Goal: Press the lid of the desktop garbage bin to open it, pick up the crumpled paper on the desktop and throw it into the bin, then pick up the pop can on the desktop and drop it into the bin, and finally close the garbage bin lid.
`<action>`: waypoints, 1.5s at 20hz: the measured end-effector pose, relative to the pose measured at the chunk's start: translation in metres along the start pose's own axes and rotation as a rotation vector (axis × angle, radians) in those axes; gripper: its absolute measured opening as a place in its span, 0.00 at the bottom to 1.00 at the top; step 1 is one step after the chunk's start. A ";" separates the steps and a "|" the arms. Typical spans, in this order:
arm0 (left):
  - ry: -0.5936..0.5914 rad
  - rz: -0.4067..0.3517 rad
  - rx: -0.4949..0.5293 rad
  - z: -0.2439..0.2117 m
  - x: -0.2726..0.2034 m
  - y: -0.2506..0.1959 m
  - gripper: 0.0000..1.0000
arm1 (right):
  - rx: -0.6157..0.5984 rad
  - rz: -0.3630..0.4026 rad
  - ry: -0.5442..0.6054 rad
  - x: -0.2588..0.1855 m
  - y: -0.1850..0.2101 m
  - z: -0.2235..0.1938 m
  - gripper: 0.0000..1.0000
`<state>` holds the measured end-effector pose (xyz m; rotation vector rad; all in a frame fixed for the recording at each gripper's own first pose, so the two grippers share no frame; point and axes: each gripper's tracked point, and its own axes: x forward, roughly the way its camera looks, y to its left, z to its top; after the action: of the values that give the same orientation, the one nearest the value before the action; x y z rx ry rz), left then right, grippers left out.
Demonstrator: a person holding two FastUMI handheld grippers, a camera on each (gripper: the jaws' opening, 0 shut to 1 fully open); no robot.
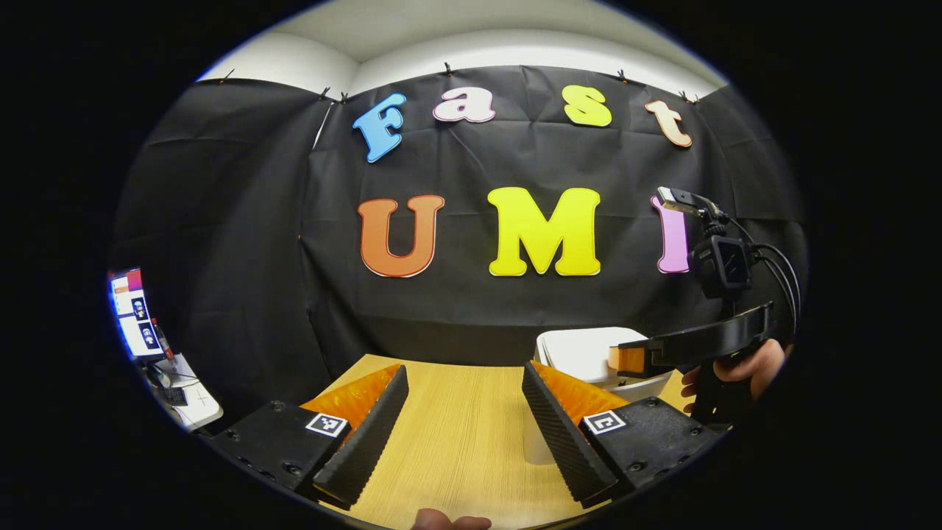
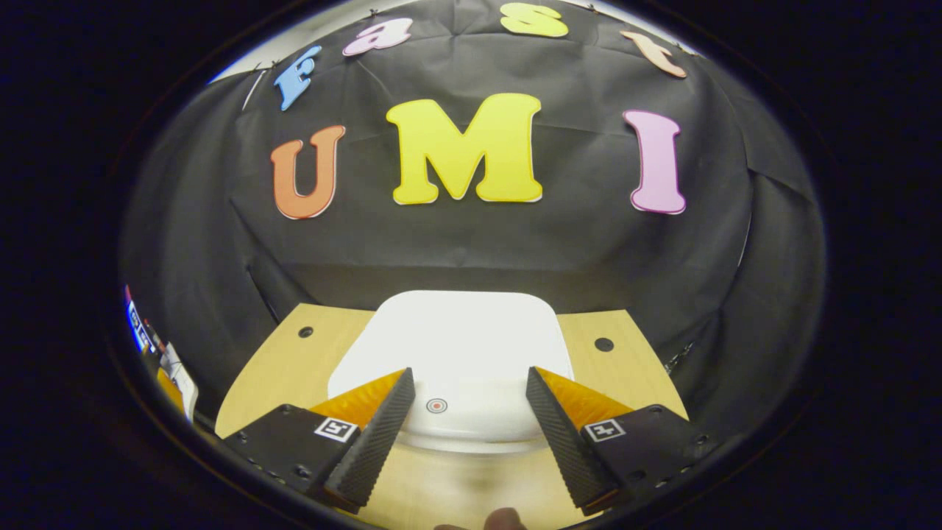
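Ribbed fingers of our left hand-held gripper (image 1: 465, 434) stand wide apart over pale wood-grain counter (image 1: 456, 434), holding nothing. Our right hand-held gripper (image 2: 466, 434) is equally wide, hovering just above the near edge of the white, rounded-square plastic garbage bin (image 2: 460, 346), whose lid lies closed and flat, its small red ring mark (image 2: 436, 405) facing us. Beyond hangs creased black cloth wall (image 2: 471, 243).

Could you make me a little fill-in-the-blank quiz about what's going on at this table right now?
1. The white bin's lid is ____.
2. Both the left gripper and the right gripper have their jaws ____.
3. The small round target mark sits on the bin's ____.
4. The bin stands on a ____ table.

Missing words: closed; open; lid; wooden
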<state>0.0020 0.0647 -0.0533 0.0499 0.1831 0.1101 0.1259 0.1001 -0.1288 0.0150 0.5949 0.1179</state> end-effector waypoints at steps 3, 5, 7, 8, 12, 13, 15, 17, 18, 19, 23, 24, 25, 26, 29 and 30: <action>-0.002 -0.004 0.003 -0.001 0.002 -0.001 1.00 | -0.007 0.000 0.001 0.002 -0.001 -0.004 0.96; 0.001 -0.003 0.003 -0.002 0.002 -0.001 1.00 | -0.009 0.000 0.009 0.004 0.000 -0.007 0.96; 0.002 0.000 0.005 -0.002 0.003 0.000 1.00 | -0.016 -0.001 0.004 0.004 0.000 -0.008 0.96; 0.003 -0.001 0.005 -0.002 0.003 -0.001 1.00 | -0.025 -0.003 0.006 0.004 0.000 -0.009 0.96; 0.007 -0.007 0.002 -0.005 0.004 -0.004 1.00 | -0.046 0.004 -0.005 0.007 0.001 -0.016 0.99; 0.002 -0.004 0.000 -0.004 0.003 -0.004 1.00 | -0.081 0.005 -0.011 0.007 0.002 -0.019 0.99; -0.007 -0.007 -0.007 -0.002 0.004 -0.006 1.00 | -0.055 0.010 0.000 0.009 -0.001 -0.028 0.99; -0.008 -0.015 -0.013 -0.001 0.005 -0.009 1.00 | -0.050 0.007 -0.037 0.009 0.000 -0.027 0.99; -0.011 -0.020 -0.016 0.000 0.005 -0.011 1.00 | -0.052 0.005 -0.070 0.007 0.001 -0.021 0.99; -0.018 -0.026 -0.017 0.003 0.006 -0.013 1.00 | -0.054 0.007 -0.084 0.009 0.002 -0.021 1.00; -0.044 -0.048 0.000 0.016 0.008 -0.020 1.00 | -0.039 0.034 -0.165 -0.007 -0.001 -0.011 0.96; -0.051 -0.053 0.000 0.020 0.010 -0.021 1.00 | -0.043 0.043 -0.200 -0.015 -0.002 -0.003 0.96; -0.055 -0.059 -0.005 0.025 0.012 -0.023 1.00 | -0.057 0.046 -0.242 -0.025 -0.004 0.005 0.96; -0.053 -0.066 -0.015 0.030 0.014 -0.025 1.00 | -0.077 0.036 -0.280 -0.035 -0.010 0.014 0.96; -0.099 -0.080 -0.024 0.060 0.020 -0.032 1.00 | -0.104 0.007 -0.397 -0.072 -0.029 0.045 0.96; -0.115 -0.085 -0.019 0.070 0.022 -0.034 0.99 | -0.103 -0.011 -0.425 -0.083 -0.038 0.056 0.96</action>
<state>0.0396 0.0304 0.0092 0.0296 0.0694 0.0240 0.0927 0.0539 -0.0382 -0.0617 0.1637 0.1299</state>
